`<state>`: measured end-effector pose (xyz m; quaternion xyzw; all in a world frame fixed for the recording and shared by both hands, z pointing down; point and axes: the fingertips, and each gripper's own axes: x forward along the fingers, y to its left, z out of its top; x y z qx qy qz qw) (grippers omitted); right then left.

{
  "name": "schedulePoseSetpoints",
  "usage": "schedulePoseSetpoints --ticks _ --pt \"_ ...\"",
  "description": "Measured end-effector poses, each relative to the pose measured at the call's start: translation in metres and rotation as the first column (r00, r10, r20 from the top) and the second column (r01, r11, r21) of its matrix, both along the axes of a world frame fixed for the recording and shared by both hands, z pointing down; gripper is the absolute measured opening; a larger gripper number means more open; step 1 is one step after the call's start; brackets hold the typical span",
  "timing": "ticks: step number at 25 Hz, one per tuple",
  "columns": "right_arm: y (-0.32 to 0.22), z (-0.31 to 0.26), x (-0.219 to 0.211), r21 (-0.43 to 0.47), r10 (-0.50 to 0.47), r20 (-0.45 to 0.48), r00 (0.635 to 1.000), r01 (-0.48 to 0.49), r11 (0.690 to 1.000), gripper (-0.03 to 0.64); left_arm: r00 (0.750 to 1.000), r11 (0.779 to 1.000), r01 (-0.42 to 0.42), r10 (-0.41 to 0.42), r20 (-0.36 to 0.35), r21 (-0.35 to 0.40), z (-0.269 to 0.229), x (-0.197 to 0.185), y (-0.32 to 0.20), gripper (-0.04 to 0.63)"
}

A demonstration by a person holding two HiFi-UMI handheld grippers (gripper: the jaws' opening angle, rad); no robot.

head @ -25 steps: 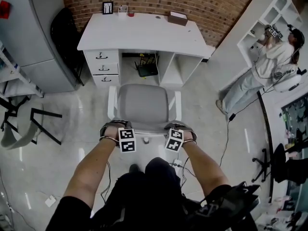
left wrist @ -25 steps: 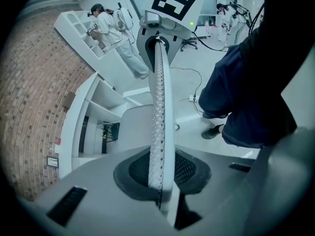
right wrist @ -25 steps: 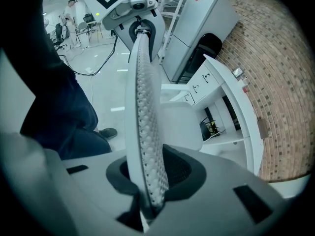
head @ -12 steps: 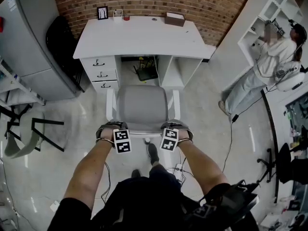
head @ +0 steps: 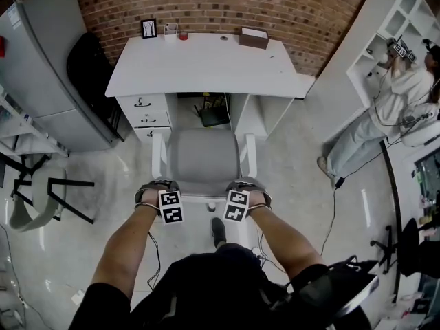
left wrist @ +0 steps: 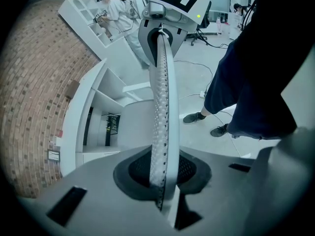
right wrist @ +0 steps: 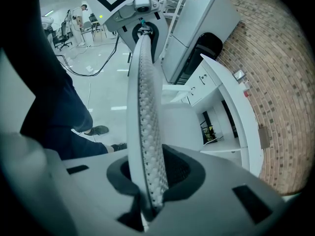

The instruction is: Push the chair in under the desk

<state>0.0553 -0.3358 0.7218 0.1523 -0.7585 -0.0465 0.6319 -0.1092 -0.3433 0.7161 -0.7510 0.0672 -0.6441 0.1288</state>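
A white chair with a grey seat (head: 203, 158) stands in front of the white desk (head: 206, 64), its front at the knee opening between the drawers and the open shelf. My left gripper (head: 157, 188) is shut on the left part of the chair's backrest top, my right gripper (head: 247, 186) on the right part. In the left gripper view the perforated backrest edge (left wrist: 162, 107) runs straight between the jaws of the left gripper (left wrist: 160, 181). The right gripper view shows the same backrest edge (right wrist: 145, 107) clamped in the right gripper (right wrist: 152, 181).
A grey cabinet (head: 48, 67) and a black chair (head: 89, 67) stand left of the desk, a folded stand (head: 48, 191) on the floor nearer. A person (head: 385, 108) works at white shelves (head: 385, 33) on the right. Cables (head: 330, 205) cross the floor. A box (head: 254, 38) and a frame (head: 148, 28) sit on the desk.
Both grippers and the chair have moved forward toward the desk; the seat's front now reaches the desk's opening. The person holding the grippers has stepped forward.
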Motion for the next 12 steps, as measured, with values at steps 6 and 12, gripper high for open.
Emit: schedulePoseSetpoints --ticks 6,12 --pt "-0.03 0.0 0.006 -0.007 -0.018 0.001 1.0 0.018 1.0 0.066 1.0 1.0 0.023 -0.023 0.01 -0.004 0.0 0.006 -0.027 0.06" --pt "-0.053 0.002 0.012 -0.009 -0.035 -0.003 0.999 0.035 0.999 0.06 1.0 1.0 0.029 -0.029 0.009 0.01 0.001 0.011 -0.05 0.06"
